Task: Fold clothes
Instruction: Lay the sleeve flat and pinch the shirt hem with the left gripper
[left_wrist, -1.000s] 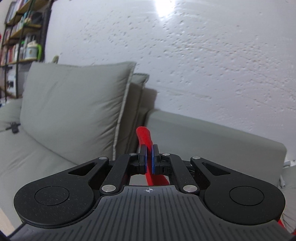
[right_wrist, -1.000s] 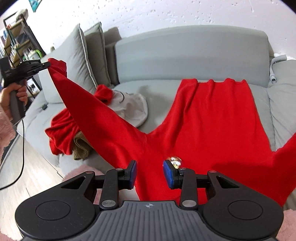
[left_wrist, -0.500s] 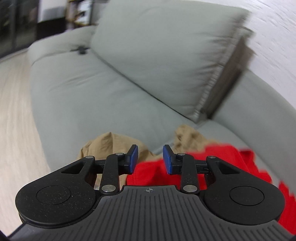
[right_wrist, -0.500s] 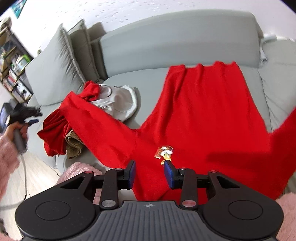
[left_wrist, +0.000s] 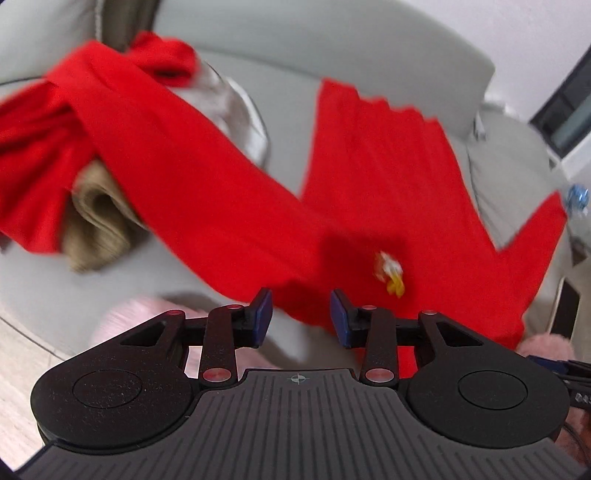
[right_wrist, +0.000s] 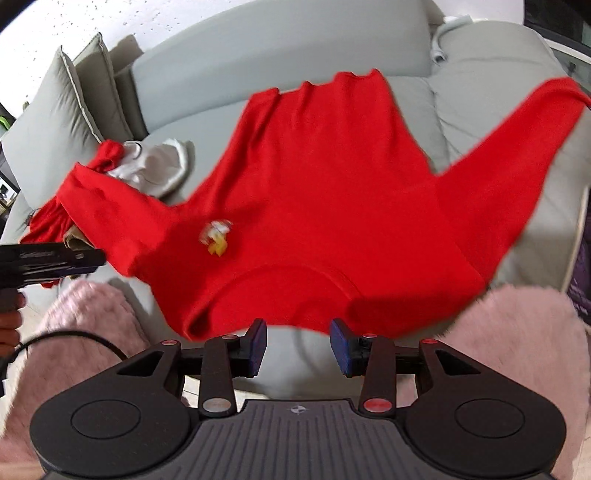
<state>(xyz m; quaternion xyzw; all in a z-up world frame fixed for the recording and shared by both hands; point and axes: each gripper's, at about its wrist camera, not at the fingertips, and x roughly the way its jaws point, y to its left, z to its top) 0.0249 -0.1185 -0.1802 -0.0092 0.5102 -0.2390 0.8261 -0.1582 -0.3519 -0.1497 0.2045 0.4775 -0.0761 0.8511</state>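
- Left wrist view: red sweater (left_wrist: 373, 173) spread front-up on the grey sofa (left_wrist: 291, 48), one sleeve draped over a tan garment (left_wrist: 99, 221) and a white one (left_wrist: 236, 110). Left gripper (left_wrist: 301, 317) now over the sweater's near edge — jaws closing, nothing between them; a second ago clamped on that sleeve.
- Right wrist view: right gripper (right_wrist: 298, 347) above the collar, jaws opening, empty, closer than before. Spreading step done, likely; next — pinching a sleeve to fold inward.

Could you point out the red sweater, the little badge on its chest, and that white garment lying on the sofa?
red sweater (right_wrist: 325, 177): right wrist view, middle of its body.
badge (right_wrist: 217, 236): right wrist view, the small yellow and white patch.
white garment (right_wrist: 159, 170): right wrist view, its crumpled centre.
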